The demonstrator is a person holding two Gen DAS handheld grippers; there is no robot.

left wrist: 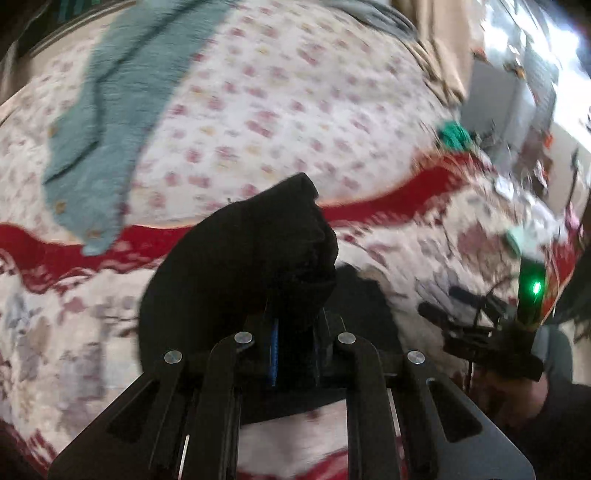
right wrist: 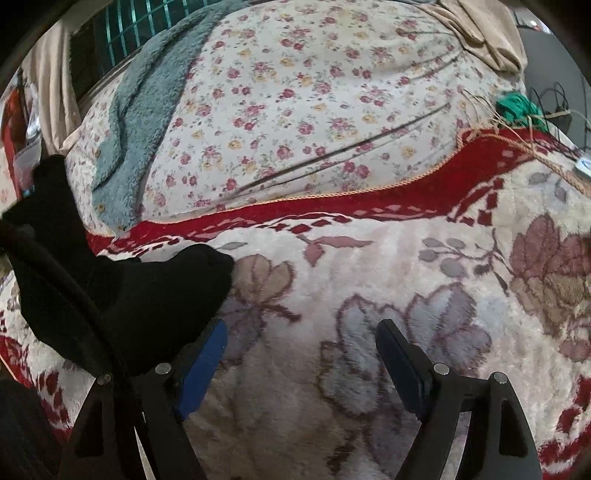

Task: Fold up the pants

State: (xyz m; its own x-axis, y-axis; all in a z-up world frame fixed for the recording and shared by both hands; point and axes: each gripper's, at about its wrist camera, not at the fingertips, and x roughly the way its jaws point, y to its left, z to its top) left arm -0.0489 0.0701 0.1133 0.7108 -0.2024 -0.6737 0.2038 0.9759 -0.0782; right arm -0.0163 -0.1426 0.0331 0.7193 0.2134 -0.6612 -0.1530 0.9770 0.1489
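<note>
Left wrist view: left gripper (left wrist: 293, 347) clenched on bunched black pants (left wrist: 243, 266), soft, limp, best pinched at edges; right gripper (right wrist: 301, 363) released, pants leftward.

So I'm looking at a bed (right wrist: 295, 92) with a cream sheet covered in small pink and yellow flowers. A plush blanket (right wrist: 369, 295) with a red border and big faded blossoms lies over the near part. On the far left there's a teal fleece garment (right wrist: 147, 110) spread on the sheet, and beige fabric (right wrist: 476, 29) is bunched at the far right corner. The black pants (right wrist: 122, 291) rest on the blanket's left side.
</note>
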